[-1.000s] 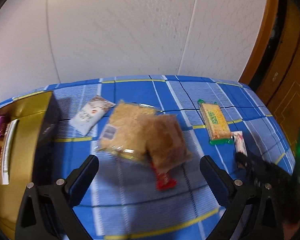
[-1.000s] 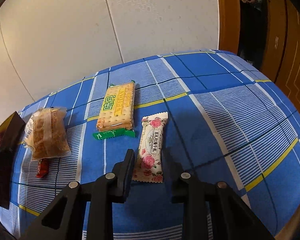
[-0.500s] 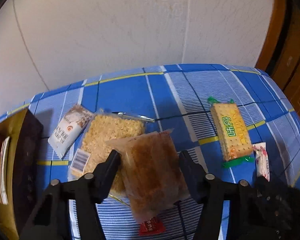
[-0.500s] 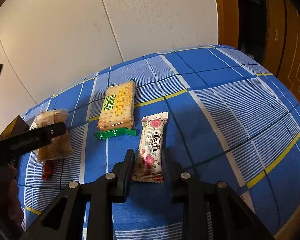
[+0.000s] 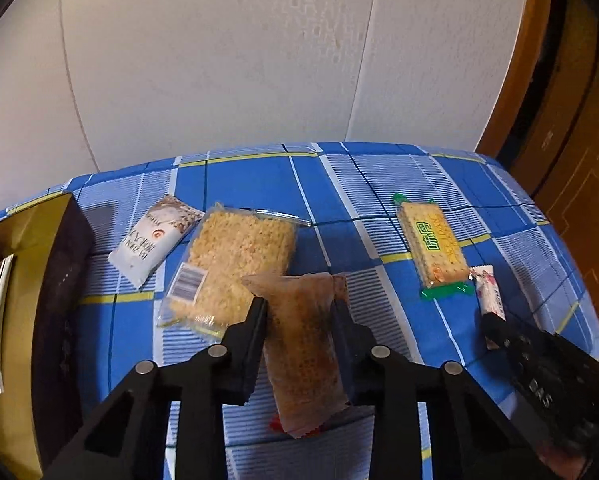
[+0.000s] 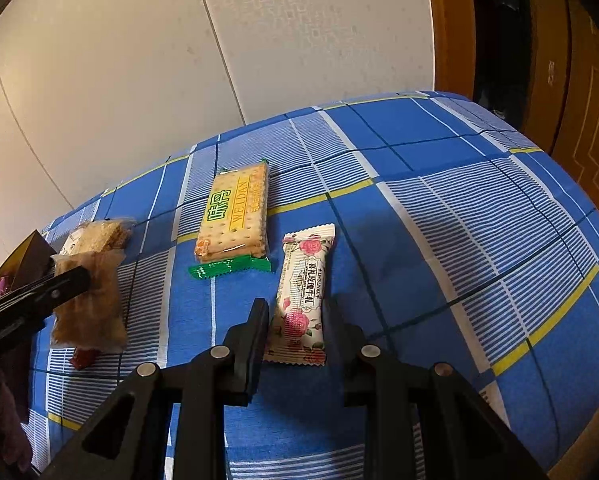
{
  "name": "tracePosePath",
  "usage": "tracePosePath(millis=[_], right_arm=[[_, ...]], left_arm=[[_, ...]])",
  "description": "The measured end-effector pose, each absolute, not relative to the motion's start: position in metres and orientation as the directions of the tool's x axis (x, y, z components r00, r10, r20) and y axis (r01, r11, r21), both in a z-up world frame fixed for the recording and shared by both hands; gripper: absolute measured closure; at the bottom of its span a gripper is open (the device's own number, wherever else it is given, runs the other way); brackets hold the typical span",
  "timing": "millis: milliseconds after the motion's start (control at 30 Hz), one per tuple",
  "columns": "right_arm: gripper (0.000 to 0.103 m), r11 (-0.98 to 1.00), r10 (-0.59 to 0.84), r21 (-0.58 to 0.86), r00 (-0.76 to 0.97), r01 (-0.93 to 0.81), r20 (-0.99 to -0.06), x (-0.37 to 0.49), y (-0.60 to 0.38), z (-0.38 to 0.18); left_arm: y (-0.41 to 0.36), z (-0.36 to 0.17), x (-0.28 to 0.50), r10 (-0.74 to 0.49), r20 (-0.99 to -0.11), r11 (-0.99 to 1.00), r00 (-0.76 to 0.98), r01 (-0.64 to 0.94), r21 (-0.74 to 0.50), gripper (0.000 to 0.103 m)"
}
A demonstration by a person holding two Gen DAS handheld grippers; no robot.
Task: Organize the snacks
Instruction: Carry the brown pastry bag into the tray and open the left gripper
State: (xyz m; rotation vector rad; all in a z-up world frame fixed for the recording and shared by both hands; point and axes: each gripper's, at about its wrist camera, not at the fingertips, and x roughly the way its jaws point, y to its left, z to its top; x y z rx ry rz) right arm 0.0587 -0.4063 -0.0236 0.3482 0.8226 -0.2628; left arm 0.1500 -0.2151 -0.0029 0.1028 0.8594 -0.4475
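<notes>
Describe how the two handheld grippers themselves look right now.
Both the left gripper and right gripper are matte black, with flat slab-shaped fingers on angular linkage arms joined by round silver pins. White lettering marks the right one's side. No cables or sleeves show.

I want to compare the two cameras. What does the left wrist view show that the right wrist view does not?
Only the left wrist view: the barcoded pack of pale crispy squares shown in full, and the gold box's contents. Only the right wrist view: the whole rose-print candy, gripped by the right gripper. Both: the green-edged cracker pack, and the brown snack packet with the left gripper closing on it.
</notes>
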Motion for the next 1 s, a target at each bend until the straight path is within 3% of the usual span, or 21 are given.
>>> tracePosePath(millis=[1000], right_arm=[[0.075,0.889,-0.077,0.249,0.662,0.384,-0.745,0.059,-0.41,-0.025]], left_arm=[[-0.108,0.002,0.121,-0.471,-0.682,0.881,0.559,0.332,-0.337,0.074]])
